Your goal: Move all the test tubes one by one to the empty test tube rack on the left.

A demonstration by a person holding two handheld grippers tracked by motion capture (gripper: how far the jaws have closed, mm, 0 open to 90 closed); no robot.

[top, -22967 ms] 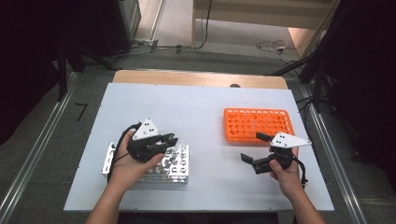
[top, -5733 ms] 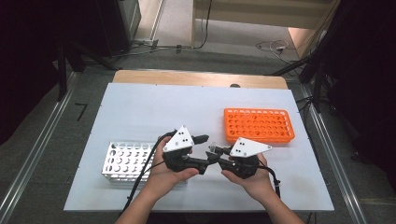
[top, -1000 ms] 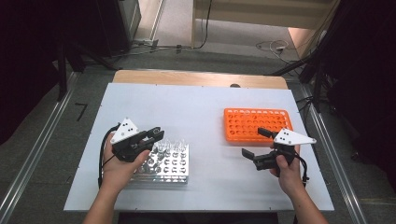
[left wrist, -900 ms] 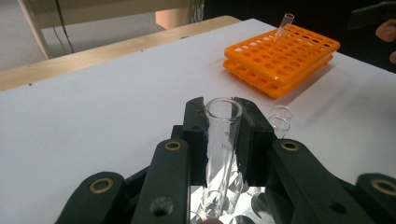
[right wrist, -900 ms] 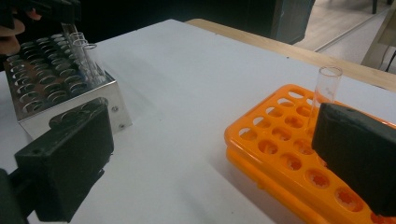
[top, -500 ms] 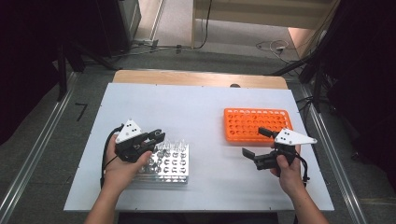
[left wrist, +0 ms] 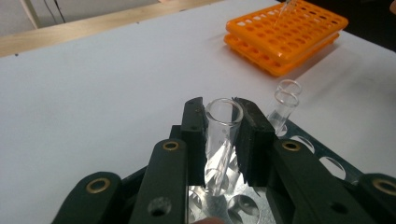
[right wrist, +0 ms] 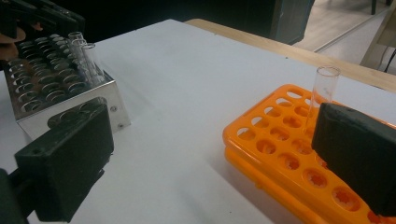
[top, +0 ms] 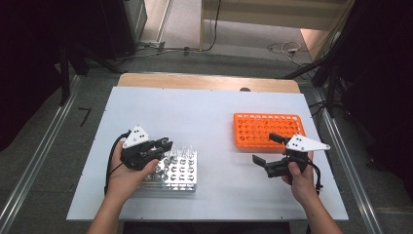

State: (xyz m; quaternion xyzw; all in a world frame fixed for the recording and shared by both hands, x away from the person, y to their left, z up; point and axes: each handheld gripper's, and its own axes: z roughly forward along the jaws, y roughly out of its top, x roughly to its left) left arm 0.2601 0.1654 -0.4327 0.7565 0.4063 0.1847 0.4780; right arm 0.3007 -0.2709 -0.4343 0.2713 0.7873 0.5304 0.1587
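Note:
My left gripper point(top: 163, 146) hovers over the left part of a metal tube rack point(top: 181, 171). In the left gripper view the left gripper point(left wrist: 222, 106) is shut on a clear test tube point(left wrist: 218, 149), pads pressing near its mouth, the tube upright over the metal rack point(left wrist: 322, 161). Two more tubes point(left wrist: 285, 105) stand in that rack just beyond. My right gripper point(top: 267, 148) is open beside the near edge of the orange rack point(top: 268, 129). Nothing lies between the wide-apart jaws of the right gripper point(right wrist: 215, 158). One clear tube point(right wrist: 322, 93) stands in the orange rack point(right wrist: 280, 154).
Both racks sit on a white table top point(top: 209, 112) with a wooden strip point(top: 204, 82) along its far edge. Bare table separates the racks. Metal rails and dark equipment flank the table. Several tubes point(right wrist: 86, 58) rise from the far corner of the metal rack point(right wrist: 70, 109).
Some seconds ago both grippers met at the table's front middle; they have since parted, the left to the metal rack, the right to the orange rack. Over the last second nothing visibly moved.

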